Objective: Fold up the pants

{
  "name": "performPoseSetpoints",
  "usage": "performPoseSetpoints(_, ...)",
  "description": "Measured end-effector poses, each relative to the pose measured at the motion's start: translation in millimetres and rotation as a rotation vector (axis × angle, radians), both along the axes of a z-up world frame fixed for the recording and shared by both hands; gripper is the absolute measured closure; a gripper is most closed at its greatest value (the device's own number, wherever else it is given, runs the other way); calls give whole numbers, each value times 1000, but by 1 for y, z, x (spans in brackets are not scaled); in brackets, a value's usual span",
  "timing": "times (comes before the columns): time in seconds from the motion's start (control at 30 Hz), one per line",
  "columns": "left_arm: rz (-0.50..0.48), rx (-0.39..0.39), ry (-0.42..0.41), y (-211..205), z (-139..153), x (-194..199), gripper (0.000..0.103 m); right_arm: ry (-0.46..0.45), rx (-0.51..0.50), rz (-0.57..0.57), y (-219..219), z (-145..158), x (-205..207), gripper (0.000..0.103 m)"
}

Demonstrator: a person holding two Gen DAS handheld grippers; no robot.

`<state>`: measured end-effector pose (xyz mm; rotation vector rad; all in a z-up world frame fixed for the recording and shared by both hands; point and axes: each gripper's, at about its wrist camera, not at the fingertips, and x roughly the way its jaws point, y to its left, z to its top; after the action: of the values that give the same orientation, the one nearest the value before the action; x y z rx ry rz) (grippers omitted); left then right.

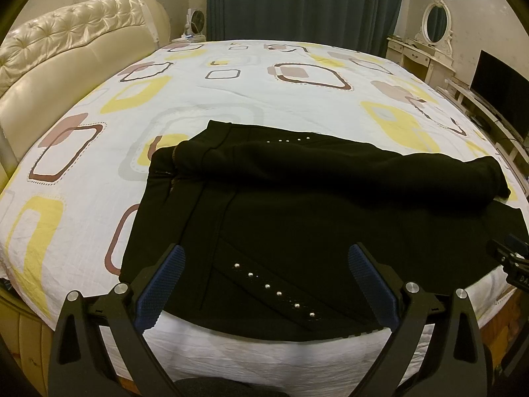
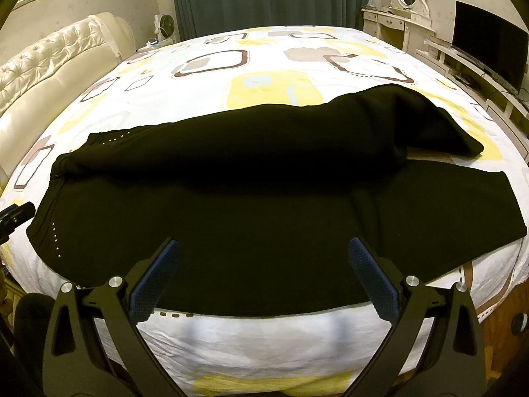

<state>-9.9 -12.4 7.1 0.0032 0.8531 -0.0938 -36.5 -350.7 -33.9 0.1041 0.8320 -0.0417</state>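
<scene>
Black pants lie spread sideways on the bed, waist to the left and legs to the right, with a row of silver studs near the front edge. The far leg is bunched up and partly lies over the near leg. The pants fill the middle of the right wrist view. My left gripper is open and empty, just above the waist end near the bed's front edge. My right gripper is open and empty above the near leg. Its tip shows at the left wrist view's right edge.
The bed has a white sheet with yellow and brown squares. A cream tufted headboard is at the left. A dressing table with oval mirror and a TV on a low stand stand at the right. Dark curtains hang behind.
</scene>
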Motion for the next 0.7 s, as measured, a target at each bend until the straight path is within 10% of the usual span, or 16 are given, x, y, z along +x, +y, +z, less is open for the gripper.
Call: performPoseSetpoints(0.7, -14, 1, 0, -6, -1, -1, 4, 7, 7, 2, 0, -3, 2, 2)
